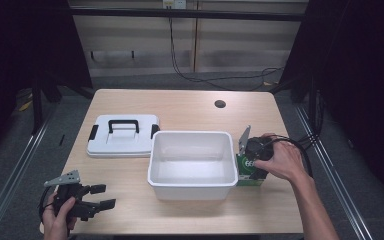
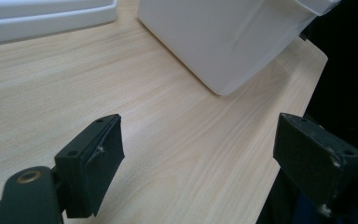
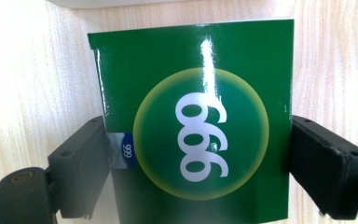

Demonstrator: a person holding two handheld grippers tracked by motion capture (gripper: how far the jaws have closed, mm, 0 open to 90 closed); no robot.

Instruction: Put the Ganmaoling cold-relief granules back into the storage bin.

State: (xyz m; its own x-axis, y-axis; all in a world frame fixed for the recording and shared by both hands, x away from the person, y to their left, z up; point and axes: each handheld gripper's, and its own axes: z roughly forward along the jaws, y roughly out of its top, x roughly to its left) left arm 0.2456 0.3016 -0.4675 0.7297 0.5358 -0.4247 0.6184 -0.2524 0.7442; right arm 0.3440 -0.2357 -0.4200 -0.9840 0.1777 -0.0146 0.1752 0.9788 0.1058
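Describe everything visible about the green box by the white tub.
The green box is glossy, apparently cardboard, printed with a yellow-rimmed green circle holding white "999" numerals, and a small blue-and-white label at one edge. It stands on the wooden table, right beside the white tub. The right gripper straddles it from above, jaws against both sides.

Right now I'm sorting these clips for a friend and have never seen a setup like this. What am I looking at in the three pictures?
A person sits at a wooden table with a hand-held gripper in each hand.

The high view looks down from above. On the table are an open white tub, its white lid with a black handle beside it, and a green box by the tub's right wall.

The other two pictures come from cameras riding on the grippers. The left gripper waits open over bare wood, holding nothing. The right gripper has its black fingers against both sides of the green box, apparently gripping it.
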